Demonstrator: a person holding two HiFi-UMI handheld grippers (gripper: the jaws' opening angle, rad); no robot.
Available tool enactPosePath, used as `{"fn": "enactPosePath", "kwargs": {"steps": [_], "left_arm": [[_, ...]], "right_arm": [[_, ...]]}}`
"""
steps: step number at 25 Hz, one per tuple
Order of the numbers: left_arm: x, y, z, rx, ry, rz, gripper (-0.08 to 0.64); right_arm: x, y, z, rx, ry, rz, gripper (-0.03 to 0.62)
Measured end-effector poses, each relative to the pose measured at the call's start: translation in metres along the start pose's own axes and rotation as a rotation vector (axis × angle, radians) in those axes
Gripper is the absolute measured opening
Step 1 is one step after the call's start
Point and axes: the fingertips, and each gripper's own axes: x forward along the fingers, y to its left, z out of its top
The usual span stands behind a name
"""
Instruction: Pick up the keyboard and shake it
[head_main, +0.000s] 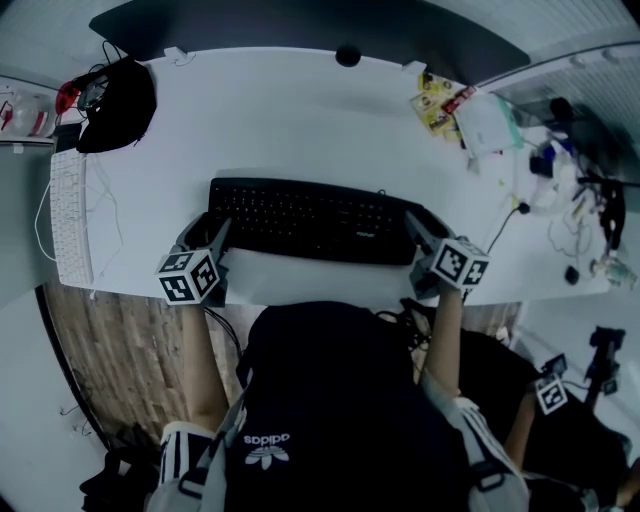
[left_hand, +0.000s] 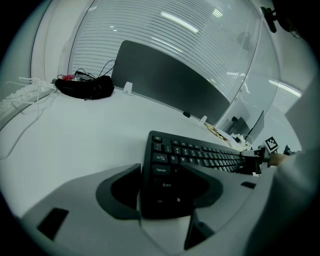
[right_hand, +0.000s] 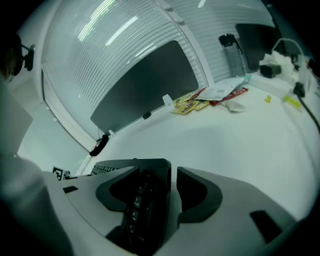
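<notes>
- While the black keyboard (head_main: 310, 220) lies flat on the white surface (head_main: 300, 110), a claw sits at each of its short ends.
- The left claw (left_hand: 161, 169) has its jaws spread wide, with the keyboard's left end reaching in between them.
- One of its jaws lies across the corner keys. The other shows a thin pale gap beside the keyboard's edge, so this claw clamps nothing.
- The right claw (right_hand: 158, 171) also stands open. The keyboard's right end sits edge-on between its jaws, close against one jaw and with a narrow gap to the other.
- A white keyboard (head_main: 70, 215) lies well off to the left claw's outer side, along the edge of the surface.
- A black bag (head_main: 118, 100) with cables sits ahead of the left claw, well apart from it, near the far corner.
- Bright packets (head_main: 437, 100) lie well ahead of the right claw, near the dark panel at the back of the surface.
</notes>
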Motion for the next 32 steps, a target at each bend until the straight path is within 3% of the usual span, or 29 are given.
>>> {"fn": "enactPosePath", "kwargs": {"steps": [3,9,16,32], "left_arm": [[0.000,-0.001,-0.002,0.007,-0.001,-0.002,0.225],[-0.005,0.000,0.000,0.056,-0.070,0.031,0.225],[-0.023,-0.014,0.005,0.051,-0.190,0.009,0.224],[-0.091,-0.042,0.092,0.163,-0.539,-0.061,0.225]], "right_arm": [[0.003,0.000,-0.007,0.056,-0.012,0.043,0.198],[-0.002,0.006,-0.005,0.014,-0.036,0.020,0.198],[-0.037,0.032,0.028,-0.149,-0.152,0.012,0.198],[-0.124,0.113,0.100,-0.369,-0.476,0.063,0.198]]}}
